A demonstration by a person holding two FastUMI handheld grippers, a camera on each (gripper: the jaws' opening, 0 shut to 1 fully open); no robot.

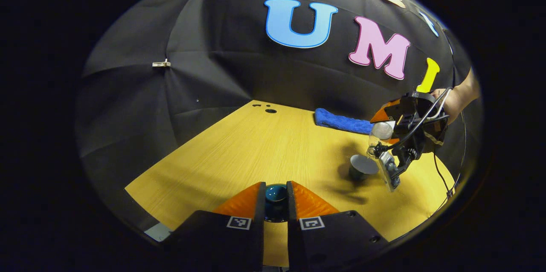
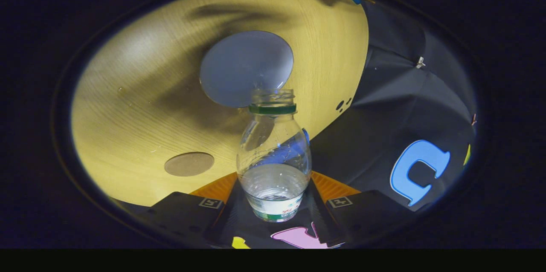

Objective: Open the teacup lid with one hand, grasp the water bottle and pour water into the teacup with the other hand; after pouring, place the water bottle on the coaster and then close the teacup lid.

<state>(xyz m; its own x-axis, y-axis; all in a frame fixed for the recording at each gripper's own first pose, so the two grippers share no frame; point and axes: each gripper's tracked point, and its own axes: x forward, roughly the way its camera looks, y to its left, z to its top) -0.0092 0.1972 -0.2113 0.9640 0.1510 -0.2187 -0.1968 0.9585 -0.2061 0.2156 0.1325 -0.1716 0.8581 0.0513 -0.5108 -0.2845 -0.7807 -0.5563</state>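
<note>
The dark round teacup stands uncovered, its dark-blue lid held apart. The clear, uncapped plastic water bottle tilts mouth-first over it. A round brown coaster lies nearby.

From low over the wooden table, our left gripper view faces the booth wall, the teacup at middle right. Our right gripper view tilts steeply down, close above that same teacup and table.
</note>
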